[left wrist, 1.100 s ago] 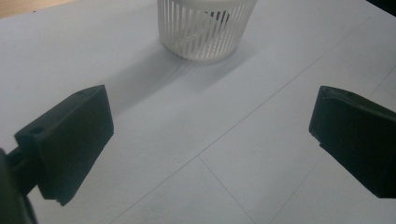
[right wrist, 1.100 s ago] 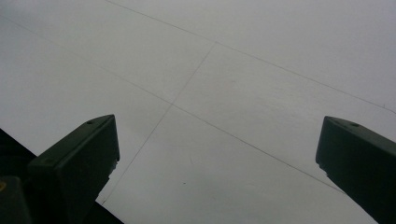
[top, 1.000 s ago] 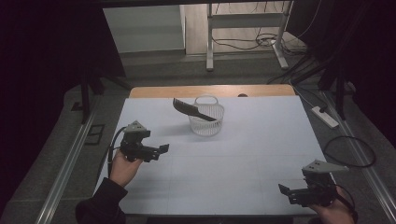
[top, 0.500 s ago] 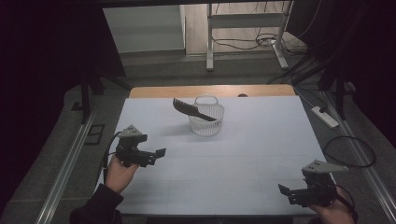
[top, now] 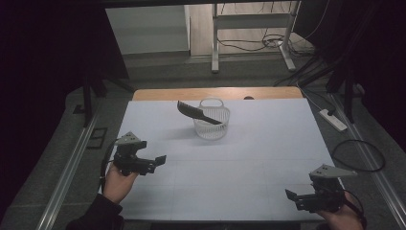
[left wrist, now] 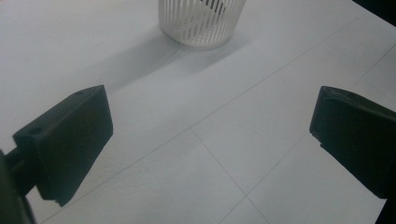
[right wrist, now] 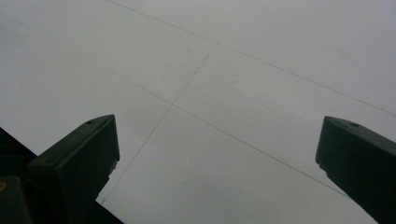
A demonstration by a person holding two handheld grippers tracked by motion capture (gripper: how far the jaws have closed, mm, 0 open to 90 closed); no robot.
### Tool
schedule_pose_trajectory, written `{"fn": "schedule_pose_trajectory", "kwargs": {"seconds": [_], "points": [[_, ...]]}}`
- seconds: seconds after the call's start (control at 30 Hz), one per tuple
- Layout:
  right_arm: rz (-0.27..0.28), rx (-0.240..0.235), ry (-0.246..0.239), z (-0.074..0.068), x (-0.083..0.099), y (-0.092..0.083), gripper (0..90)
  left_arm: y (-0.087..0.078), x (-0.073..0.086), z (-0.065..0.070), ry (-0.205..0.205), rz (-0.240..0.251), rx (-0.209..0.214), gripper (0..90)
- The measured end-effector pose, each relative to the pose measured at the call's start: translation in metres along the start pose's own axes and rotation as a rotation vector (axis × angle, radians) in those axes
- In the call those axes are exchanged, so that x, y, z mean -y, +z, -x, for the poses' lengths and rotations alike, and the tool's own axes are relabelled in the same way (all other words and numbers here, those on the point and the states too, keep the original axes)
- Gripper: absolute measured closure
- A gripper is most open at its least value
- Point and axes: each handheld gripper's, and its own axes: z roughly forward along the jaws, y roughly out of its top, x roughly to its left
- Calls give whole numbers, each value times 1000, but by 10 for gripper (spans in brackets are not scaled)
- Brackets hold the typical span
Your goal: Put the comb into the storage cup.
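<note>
White slatted basket (top: pixel 211 125) sits toward the far middle of the tabletop (top: pixel 268 158), upright. A dark comb-like brush (top: pixel 197 113) lies tilted across it, one end down inside against the right rim, the toothed end sticking out up and left past the rim. From the left gripper view the basket (left wrist: pixel 201 21) is ahead of the jaws and well apart from them, with the dark thing just visible through the slats.

Handling, my guess: both look like light plastic. The basket is thin-walled, would flex or slide if pinched hard, and could tip if the brush is dragged sideways. The brush looks stiff and thin, so I'd take hold of the free end above the rim, across its flat faces, and lift up and out. It may be smooth, so a centred bite is safer.

Left tool (top: pixel 152 162) is held in the person's left hand (top: pixel 117 175) over the near-left tabletop, pointing right and slightly toward the basket, forearm coming in from the bottom edge. Jaws stand wide apart, nothing between them (left wrist: pixel 205 154).

Right tool (top: pixel 294 196) is at the near-right corner, low over the tabletop, pointing left, hand mostly cut off at the frame edge. Jaws spread wide, released, bare surface between them (right wrist: pixel 215 158).

Neither tool touches anything.
</note>
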Motion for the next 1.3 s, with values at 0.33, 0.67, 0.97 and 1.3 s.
{"fn": "schedule_pose_trajectory", "kwargs": {"seconds": [0.33, 0.67, 0.97, 1.3], "points": [[-1, 1, -1, 0, 0, 0, 0, -7, 7, 2, 1, -4, -9, 0], [-3, 1, -2, 0, 0, 0, 0, -14, 13, 4, 5, -1, -22, 0], [-2, 2, -3, 0, 0, 0, 0, -19, 19, 5, 8, -4, -36, 0], [-2, 2, -1, 0, 0, 0, 0, -26, 26, 6, -1, -8, -46, 0]]}}
